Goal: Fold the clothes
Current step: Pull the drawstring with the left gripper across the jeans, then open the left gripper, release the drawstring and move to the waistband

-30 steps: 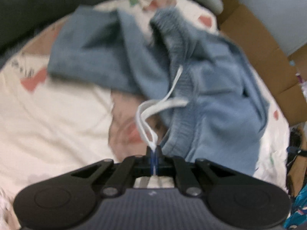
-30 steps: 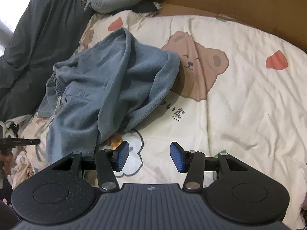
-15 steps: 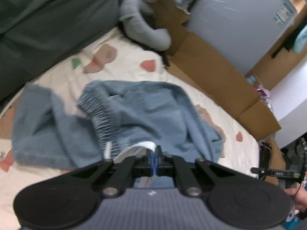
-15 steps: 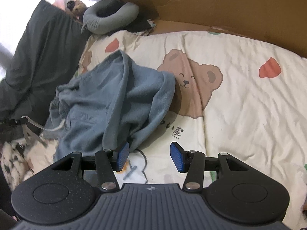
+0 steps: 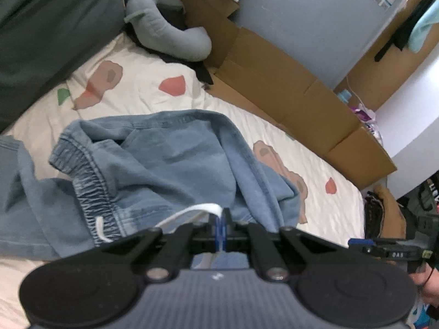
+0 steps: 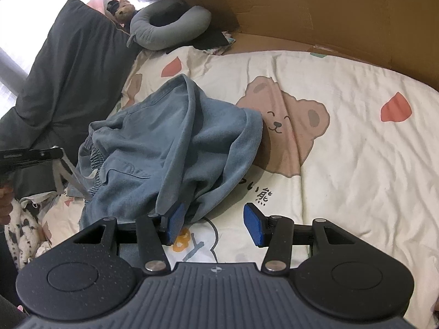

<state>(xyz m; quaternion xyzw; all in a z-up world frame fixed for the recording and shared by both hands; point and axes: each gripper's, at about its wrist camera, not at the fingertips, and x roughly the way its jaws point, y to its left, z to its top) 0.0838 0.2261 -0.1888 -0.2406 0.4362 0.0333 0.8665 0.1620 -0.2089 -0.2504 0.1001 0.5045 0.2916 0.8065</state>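
A pair of light blue denim shorts (image 5: 175, 164) with an elastic waistband lies crumpled on the bear-print bed sheet (image 5: 142, 87). My left gripper (image 5: 221, 227) is shut on the white drawstring (image 5: 189, 213) of the shorts, which loops up from the waistband to the pads. In the right wrist view the same shorts (image 6: 175, 142) form a heap left of centre. My right gripper (image 6: 212, 223) stands open just above the sheet (image 6: 343, 164), its left pad touching the near edge of the heap and nothing between the pads. The left gripper (image 6: 59, 155) shows at the left edge, the drawstring (image 6: 74, 175) stretched taut from it.
A dark grey duvet (image 6: 63, 76) covers the left of the bed. A grey neck pillow (image 6: 167, 27) lies at the head. Flattened cardboard (image 6: 315, 11) lines the far side of the mattress. A grey cabinet (image 5: 315, 16) stands behind it. A black-and-white fuzzy cloth (image 6: 22, 227) lies at the near left.
My left gripper has risen and drawn back with the drawstring, pulling the waistband toward it and bringing the room behind into view. The right gripper has stayed almost still; the shorts shifted slightly.
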